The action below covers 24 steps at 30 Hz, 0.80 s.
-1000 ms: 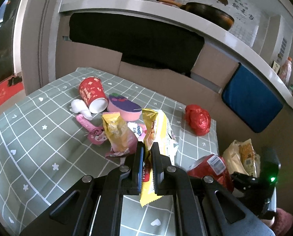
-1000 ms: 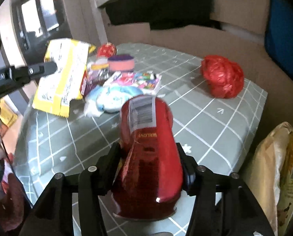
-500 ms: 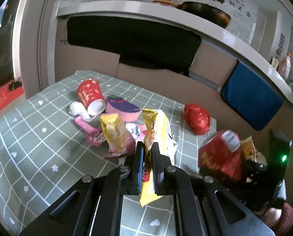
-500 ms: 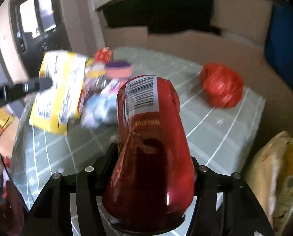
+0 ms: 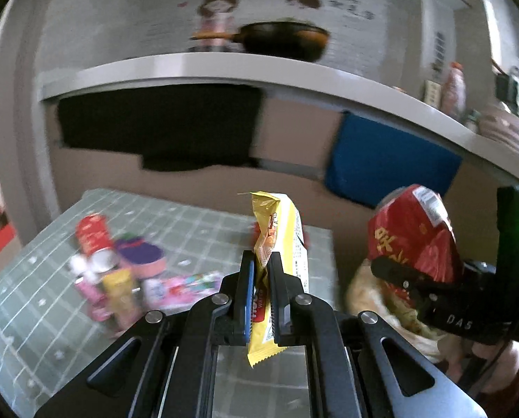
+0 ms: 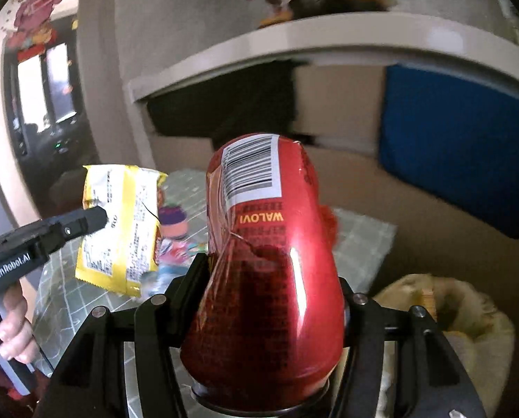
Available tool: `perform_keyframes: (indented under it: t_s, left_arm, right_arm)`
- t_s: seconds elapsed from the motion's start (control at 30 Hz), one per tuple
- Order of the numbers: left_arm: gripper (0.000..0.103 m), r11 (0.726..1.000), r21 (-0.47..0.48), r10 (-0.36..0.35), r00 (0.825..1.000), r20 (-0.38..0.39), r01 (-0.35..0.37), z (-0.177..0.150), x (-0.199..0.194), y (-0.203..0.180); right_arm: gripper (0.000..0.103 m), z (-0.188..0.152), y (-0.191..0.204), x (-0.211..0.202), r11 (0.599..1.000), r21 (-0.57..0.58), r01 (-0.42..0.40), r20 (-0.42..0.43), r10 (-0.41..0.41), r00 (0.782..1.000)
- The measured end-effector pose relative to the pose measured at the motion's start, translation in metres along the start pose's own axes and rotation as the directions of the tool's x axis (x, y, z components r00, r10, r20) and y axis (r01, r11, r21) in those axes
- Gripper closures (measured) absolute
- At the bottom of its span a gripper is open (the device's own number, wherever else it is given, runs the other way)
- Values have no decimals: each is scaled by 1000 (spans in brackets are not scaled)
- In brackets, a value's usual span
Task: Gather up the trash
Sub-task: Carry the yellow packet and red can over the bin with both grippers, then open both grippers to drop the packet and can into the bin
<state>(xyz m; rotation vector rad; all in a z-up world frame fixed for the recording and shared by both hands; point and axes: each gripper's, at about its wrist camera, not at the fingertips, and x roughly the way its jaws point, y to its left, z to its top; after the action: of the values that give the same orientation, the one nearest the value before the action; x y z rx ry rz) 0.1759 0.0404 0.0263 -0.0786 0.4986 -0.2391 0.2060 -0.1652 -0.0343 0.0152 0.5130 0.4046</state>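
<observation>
1. My left gripper [image 5: 261, 271] is clamped tight on a yellow snack wrapper [image 5: 280, 240], which stands upright between the two fingers, its top well above the tips and its lower edge hanging below them.
2. From the right wrist camera I see that same wrapper to the left of my right gripper, lifted clear of the table, with a person's hand [image 6: 10, 331] wrapped around the left gripper's handle.
3. My right gripper [image 6: 269, 278] holds a red drink can [image 6: 269, 244]; the fingers press on both sides of its lower body and it points away from the camera, barcode label on the far end.
4. In the left wrist view the can sits off to the right of my left gripper, about level with the wrapper, in the black fingers of the other tool.
5. Below and ahead-left of the left gripper is the table with the green checked cloth [image 5: 43, 299], where the rest of the litter lies: a red paper cup [image 5: 94, 240] on its side, a purple and pink container [image 5: 139, 256] just beside it, and several pink and yellow packets [image 5: 175, 287], all blurred.
6. Below and to the right of the right gripper is a pale bag [image 6: 468, 317] with its mouth open; what is in it I cannot make out.
7. Beyond both grippers runs a white counter [image 5: 224, 69] with a dark pan [image 5: 283, 40] on it and a blue panel [image 5: 388, 163] beneath.
</observation>
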Motion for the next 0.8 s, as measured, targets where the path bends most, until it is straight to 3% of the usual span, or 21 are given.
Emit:
perform_keyframes:
  t_s: [0.17, 0.3, 0.5, 0.57, 0.67, 0.8]
  left_arm:
    - [95, 993, 75, -92, 996, -19, 94, 3, 19, -52]
    - [95, 976, 109, -182, 981, -73, 189, 2, 41, -90]
    - [95, 942, 114, -299, 942, -149, 317, -7, 78, -131]
    - [95, 928, 95, -338, 922, -192, 360, -11, 97, -142]
    - [95, 919, 74, -361, 901, -242, 388, -18, 119, -156]
    - [95, 916, 49, -353, 860, -369, 398, -37, 161, -173]
  right_arm:
    - [48, -6, -45, -40, 994, 57, 94, 52, -97, 994]
    - [48, -16, -83, -65, 977, 124, 171, 53, -178, 983]
    - [48, -36, -129, -79, 941, 219, 257, 18, -267, 963]
    - [48, -44, -142, -77, 932, 247, 267, -4, -274, 962]
    - [48, -53, -158, -69, 922, 259, 286, -33, -287, 957]
    - [48, -63, -178, -53, 912, 293, 286, -68, -278, 958]
